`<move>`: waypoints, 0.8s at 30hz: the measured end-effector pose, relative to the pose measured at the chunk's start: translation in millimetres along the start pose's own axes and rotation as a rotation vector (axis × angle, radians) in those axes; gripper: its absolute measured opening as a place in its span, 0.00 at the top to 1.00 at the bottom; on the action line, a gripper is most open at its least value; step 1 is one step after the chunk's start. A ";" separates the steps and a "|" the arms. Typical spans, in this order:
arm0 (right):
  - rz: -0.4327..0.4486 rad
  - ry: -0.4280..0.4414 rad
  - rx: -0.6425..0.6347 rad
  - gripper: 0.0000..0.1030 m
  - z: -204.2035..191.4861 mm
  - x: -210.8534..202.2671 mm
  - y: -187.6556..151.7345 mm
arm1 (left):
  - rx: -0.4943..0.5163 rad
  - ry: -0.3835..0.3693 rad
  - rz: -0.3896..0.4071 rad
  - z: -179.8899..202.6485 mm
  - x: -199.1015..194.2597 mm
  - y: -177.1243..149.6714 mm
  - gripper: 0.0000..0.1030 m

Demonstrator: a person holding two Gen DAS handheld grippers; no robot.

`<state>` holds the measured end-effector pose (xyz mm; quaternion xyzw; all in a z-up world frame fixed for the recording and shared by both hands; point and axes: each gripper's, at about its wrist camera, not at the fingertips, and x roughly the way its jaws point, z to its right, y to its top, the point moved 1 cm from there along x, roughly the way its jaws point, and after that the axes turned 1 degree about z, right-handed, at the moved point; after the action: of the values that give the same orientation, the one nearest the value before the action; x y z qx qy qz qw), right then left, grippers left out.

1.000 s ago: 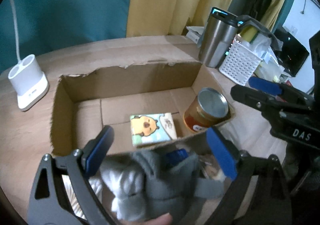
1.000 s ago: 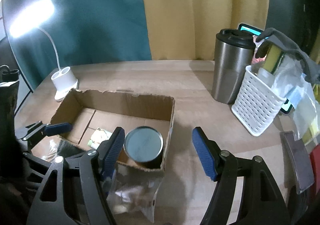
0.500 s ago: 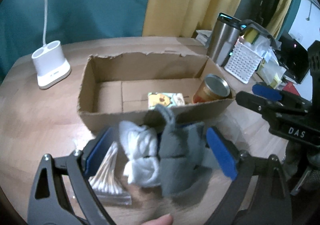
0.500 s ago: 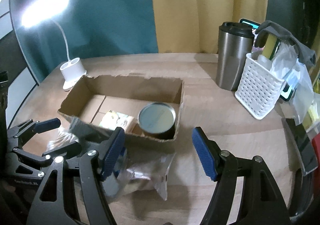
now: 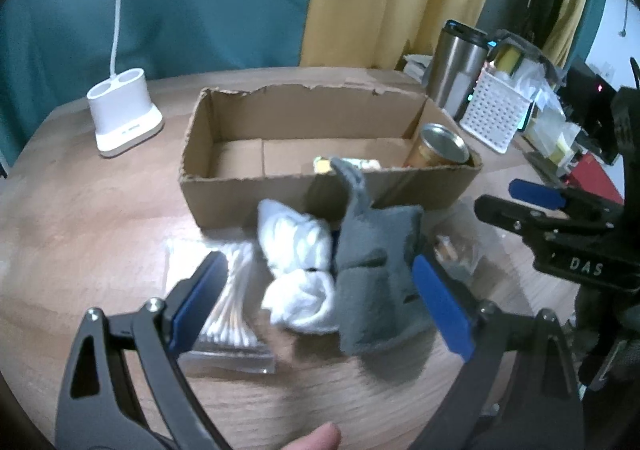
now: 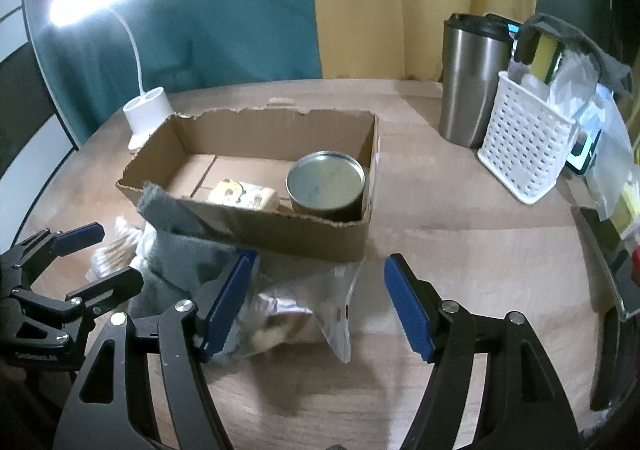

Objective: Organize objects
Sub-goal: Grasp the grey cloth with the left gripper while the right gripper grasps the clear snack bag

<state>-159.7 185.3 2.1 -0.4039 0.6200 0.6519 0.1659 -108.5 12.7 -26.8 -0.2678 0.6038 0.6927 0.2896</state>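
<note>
Where both tongs hang over the wooden surface (image 6: 460, 234), nearest things come first.

Left tongs (image 5: 320, 310): jaws spread wide and released, nothing pressed between the blue pads; they frame a heap of cloth from above.
Right tongs (image 6: 316, 304): jaws apart and released, nothing gripped; the left pad stands over the edge of a clear bag, the right pad over bare wood.
Fingertip (image 5: 316, 438): shows at the bottom edge of the left wrist view.
Cotton swabs (image 5: 230, 314): a clear packet lying flat on the surface, partly under the left pad of the left tongs.
White cloth (image 5: 298, 266): bunched up, between the swabs and the grey cloth, touching both.
Grey cloth (image 5: 376, 270): crumpled beside the white one; one corner leans up against the near wall of the box.
Clear bag (image 6: 304, 306): lies flat in front of the box, contents blurred.
Cardboard box (image 6: 312, 238): open top, torn rim, just beyond the cloths.
Can (image 6: 326, 185): upright in the right end of the box.
Cartoon packet (image 6: 244, 195): flat on the box floor, just left of the can.
Lamp base (image 5: 124, 113): white, left of the box.
Steel tumbler (image 6: 470, 79): upright, far right.
White basket (image 6: 524, 145): just beside the tumbler, stuffed full.
</note>
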 end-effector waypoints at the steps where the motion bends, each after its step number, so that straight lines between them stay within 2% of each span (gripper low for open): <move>1: -0.003 0.001 0.003 0.29 0.9 0.0 -1.5 | 0.001 0.005 0.002 0.1 0.4 -1.1 0.08; 9: -0.027 0.013 0.007 0.29 3.0 5.4 -15.5 | 0.018 0.016 0.002 10.5 4.4 -8.1 0.09; 11: -0.033 0.022 0.009 0.29 4.1 7.6 -18.4 | 0.030 0.012 0.002 15.4 6.6 -8.4 0.16; 15: -0.043 0.050 0.009 0.29 5.1 12.3 -22.4 | 0.037 0.026 -0.006 23.8 13.3 -8.2 0.24; 16: -0.046 0.058 0.007 0.27 5.1 13.7 -23.1 | 0.039 0.027 -0.010 25.1 15.2 -8.0 0.27; 17: -0.050 0.067 0.004 0.20 4.6 15.6 -23.7 | 0.041 0.025 -0.014 26.3 16.8 -7.8 0.29; 18: -0.054 0.077 0.002 0.17 4.4 17.3 -24.5 | 0.044 0.027 -0.016 27.6 18.7 -7.6 0.30; 24: -0.078 0.101 0.010 0.17 5.9 28.1 -28.0 | 0.051 0.050 -0.033 28.3 29.4 -6.9 0.34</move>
<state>-158.9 187.8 -37.9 -0.4594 0.6146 0.6206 0.1615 -124.3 43.8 -49.1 -0.2875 0.6239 0.6652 0.2926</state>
